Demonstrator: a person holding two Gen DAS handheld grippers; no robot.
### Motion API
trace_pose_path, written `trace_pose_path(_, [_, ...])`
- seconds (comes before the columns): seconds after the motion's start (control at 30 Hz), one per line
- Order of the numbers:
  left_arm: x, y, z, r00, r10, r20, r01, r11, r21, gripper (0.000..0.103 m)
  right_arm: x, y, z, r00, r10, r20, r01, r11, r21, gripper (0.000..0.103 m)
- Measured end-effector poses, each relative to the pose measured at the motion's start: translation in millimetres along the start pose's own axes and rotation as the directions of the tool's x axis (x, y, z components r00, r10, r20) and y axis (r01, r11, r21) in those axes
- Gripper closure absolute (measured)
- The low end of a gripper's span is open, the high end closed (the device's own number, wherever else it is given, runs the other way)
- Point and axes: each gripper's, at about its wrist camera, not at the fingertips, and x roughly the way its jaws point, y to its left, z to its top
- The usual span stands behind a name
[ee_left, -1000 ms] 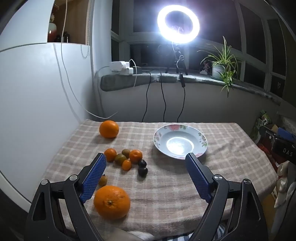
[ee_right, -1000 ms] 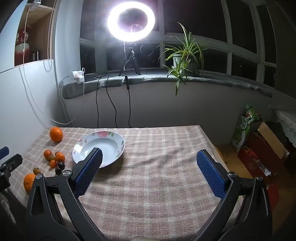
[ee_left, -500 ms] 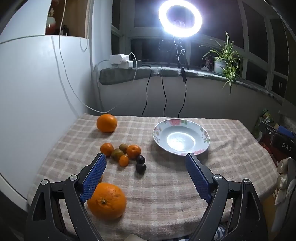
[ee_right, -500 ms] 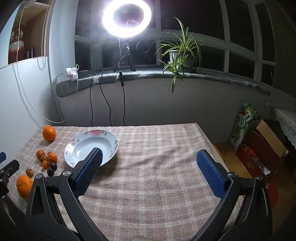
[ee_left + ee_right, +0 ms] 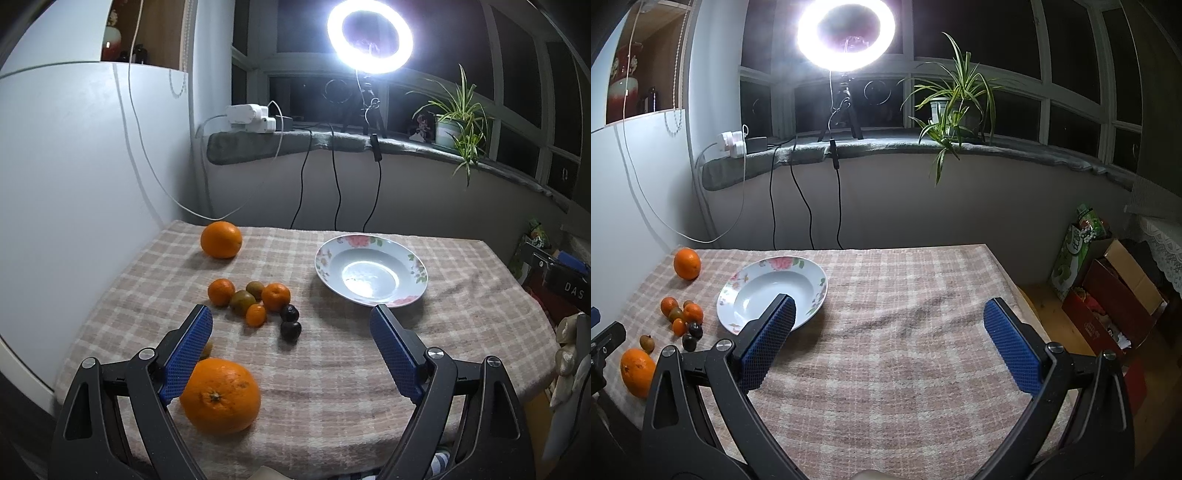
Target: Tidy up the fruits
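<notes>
A big orange (image 5: 220,395) lies near the table's front edge, just right of my left gripper's left pad. My left gripper (image 5: 291,314) hangs open above the checked cloth, holding nothing. A second big orange (image 5: 221,239) sits at the back left. Between them lies a cluster of small fruits (image 5: 255,302): mandarins, greenish ones and two dark ones. An empty flowered plate (image 5: 371,271) stands to the right of the cluster. My right gripper (image 5: 886,306) is open over bare cloth, right of the plate (image 5: 772,291). The fruits (image 5: 681,315) lie far to its left.
A white wall panel (image 5: 74,184) borders the table's left side. Cables (image 5: 334,177) hang from the sill behind, under a ring light (image 5: 369,35) and a potted plant (image 5: 955,107). Boxes and bags (image 5: 1108,280) stand on the floor past the table's right edge.
Both grippers have shifted slightly forward and left over the table, so the fruits and plate look nearer. Both stay open; nothing on the table has moved.
</notes>
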Motion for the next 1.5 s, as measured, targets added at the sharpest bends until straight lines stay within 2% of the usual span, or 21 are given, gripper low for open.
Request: trace_pose_path(1.5, [2, 15, -3, 1.000, 0.009, 0.004, -0.009, 1.000, -0.025, 0.016, 5, 13, 1, 1.000, 0.011, -0.005, -0.012, 1.000, -0.010, 0.000])
